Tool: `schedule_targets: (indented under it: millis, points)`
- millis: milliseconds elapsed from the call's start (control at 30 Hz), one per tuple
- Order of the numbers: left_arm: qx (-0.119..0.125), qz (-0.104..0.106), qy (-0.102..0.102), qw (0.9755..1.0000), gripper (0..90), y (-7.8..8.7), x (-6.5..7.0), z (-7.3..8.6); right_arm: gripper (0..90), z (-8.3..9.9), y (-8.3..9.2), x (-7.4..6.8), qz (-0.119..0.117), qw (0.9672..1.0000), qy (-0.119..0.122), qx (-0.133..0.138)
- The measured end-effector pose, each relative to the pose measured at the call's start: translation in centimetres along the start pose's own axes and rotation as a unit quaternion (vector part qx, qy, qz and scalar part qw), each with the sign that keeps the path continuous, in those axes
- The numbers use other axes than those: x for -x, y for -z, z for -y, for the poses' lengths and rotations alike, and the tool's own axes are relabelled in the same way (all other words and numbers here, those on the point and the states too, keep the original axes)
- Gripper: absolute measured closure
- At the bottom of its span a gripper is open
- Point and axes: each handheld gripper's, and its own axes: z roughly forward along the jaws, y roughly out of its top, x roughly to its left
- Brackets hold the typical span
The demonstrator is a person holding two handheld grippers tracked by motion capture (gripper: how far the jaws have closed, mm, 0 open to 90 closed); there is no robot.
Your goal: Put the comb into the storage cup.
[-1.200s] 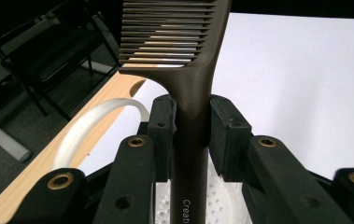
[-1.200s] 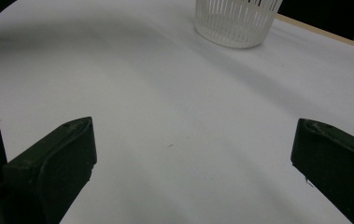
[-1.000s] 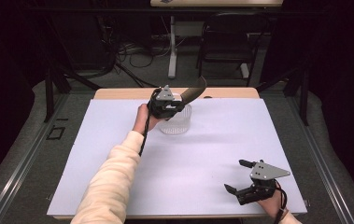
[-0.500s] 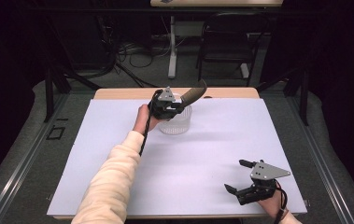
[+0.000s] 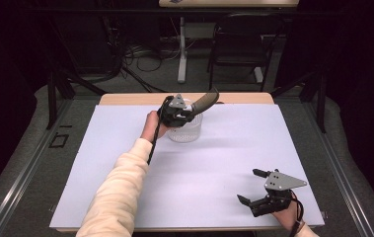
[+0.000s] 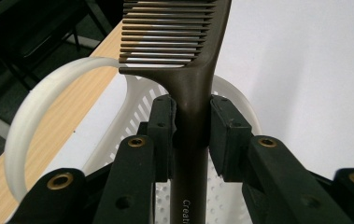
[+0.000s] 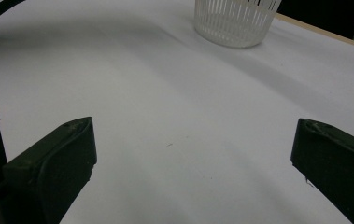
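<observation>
Tabletop [image 5: 125, 148]: wide white sheet over a wooden top, the wood showing as a strip along the far edge.

Person's left arm, in a cream sleeve [image 5: 118, 190], reaches from the near edge up toward the far middle. Right hand low at the near right corner.

Basket [image 5: 185, 127]: small, round, white slatted plastic, standing upright on the sheet near the far edge, about mid-width. In the left gripper view its white hoop handle [image 6: 30, 121] arcs off to one side and the perforated floor shows below the jaws.

Left gripper [image 5: 177, 112]: held over the near rim of the basket. Its jaws are clamped on the handle of the comb, one pad on each side, no gap visible.

Right gripper [image 5: 256, 188]: just above the sheet, well apart from the basket. Jaws stand wide with nothing between them, bare sheet beyond.

Comb [image 5: 205, 101]: dark brown, tilted up and away to the right, above the basket, teeth end farthest from the hand. Fine teeth run across the top of the left gripper view; pale lettering on the handle, too cropped to read.
</observation>
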Motion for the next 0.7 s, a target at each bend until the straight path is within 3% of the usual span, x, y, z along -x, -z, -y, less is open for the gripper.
schedule_targets:
  millis: [700]
  points:
    - [-0.022,0.006,-0.005,0.9997,71.6,-0.63,-0.04,0.19,0.0,0.02,0.00,-0.01,0.000,1.0000,-0.002,0.004]
